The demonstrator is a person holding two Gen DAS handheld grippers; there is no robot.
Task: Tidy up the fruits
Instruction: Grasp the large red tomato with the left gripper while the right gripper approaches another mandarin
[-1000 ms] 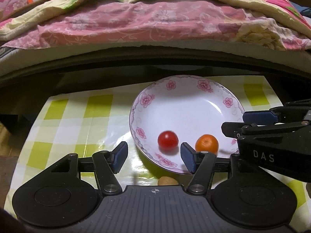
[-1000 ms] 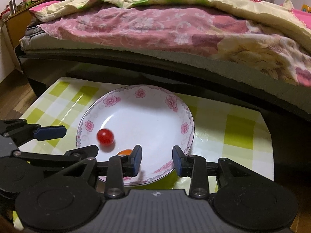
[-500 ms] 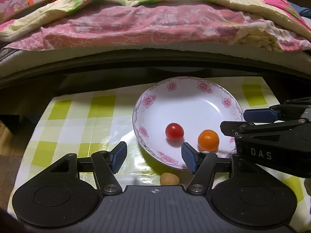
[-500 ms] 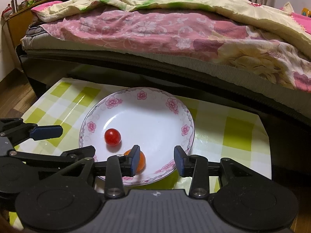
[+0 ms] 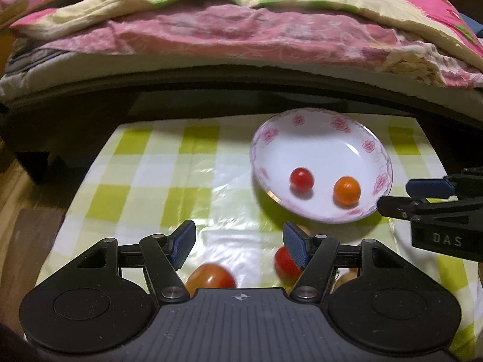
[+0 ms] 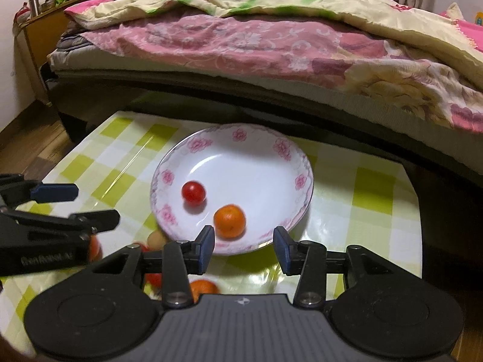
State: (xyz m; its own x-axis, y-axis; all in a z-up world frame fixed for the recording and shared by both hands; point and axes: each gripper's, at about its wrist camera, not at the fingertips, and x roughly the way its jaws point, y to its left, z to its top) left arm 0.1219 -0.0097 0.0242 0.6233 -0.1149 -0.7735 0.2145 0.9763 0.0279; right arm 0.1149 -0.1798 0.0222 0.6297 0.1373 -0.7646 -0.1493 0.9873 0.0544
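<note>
One plate (image 6: pixel 256 138) sits on the checked cloth (image 5: pixel 145 175) with two fruits in it, one red tomato (image 6: pixel 193 192) and one orange (image 6: pixel 229 221). Both grippers, the left gripper (image 5: pixel 238 242) and the right gripper (image 6: pixel 244 249), are wide open and hold nothing. From the right gripper the orange is at 11 o'clock, just past its fingers, and more fruits (image 5: pixel 209 277) lie on the cloth under the left gripper.

White letters reading "DAS" stand on the black body of the right gripper (image 5: pixel 434 194), seen from the left wrist. Faint lettering on the left gripper (image 6: pixel 60 208) is too blurred to read.
</note>
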